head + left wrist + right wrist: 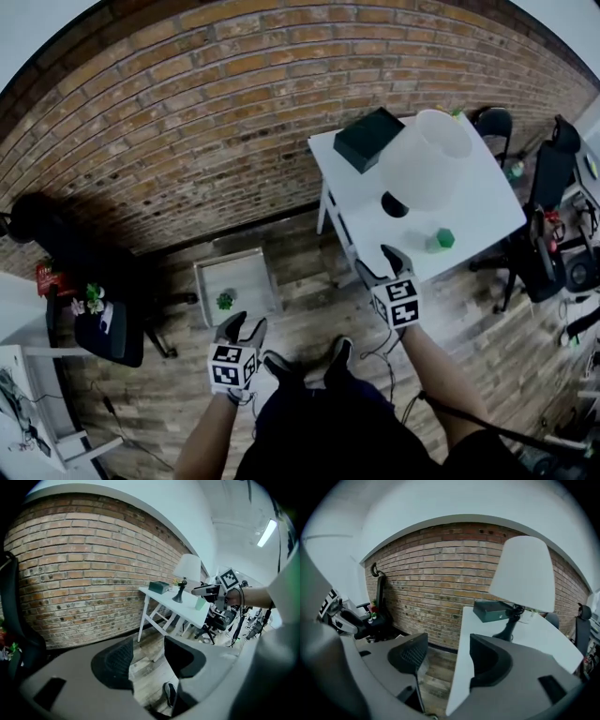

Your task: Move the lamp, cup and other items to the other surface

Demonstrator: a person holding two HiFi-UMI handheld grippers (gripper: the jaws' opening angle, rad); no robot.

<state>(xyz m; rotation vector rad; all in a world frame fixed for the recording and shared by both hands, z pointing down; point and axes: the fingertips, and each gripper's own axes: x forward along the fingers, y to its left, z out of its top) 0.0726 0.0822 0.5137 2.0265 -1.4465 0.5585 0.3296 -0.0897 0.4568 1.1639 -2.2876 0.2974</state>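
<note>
A white-shaded lamp [431,155] on a black base stands on the white table [487,206], with a dark green box [368,139] behind it and a green cup [441,240] near the front edge. My right gripper [380,262] hovers at the table's near left edge. It is open and grips nothing, and in the right gripper view the lamp [524,573] and box [492,610] lie ahead of it. My left gripper [244,325] is open and empty, low over the floor beside a low white stand [246,274] that bears a small green item [225,300].
A brick wall [216,112] runs behind both surfaces. A black chair [103,309] holding small items stands at the left, and office chairs [548,253] crowd the table's right side. The person's shoes [305,361] rest on the wooden floor between the grippers.
</note>
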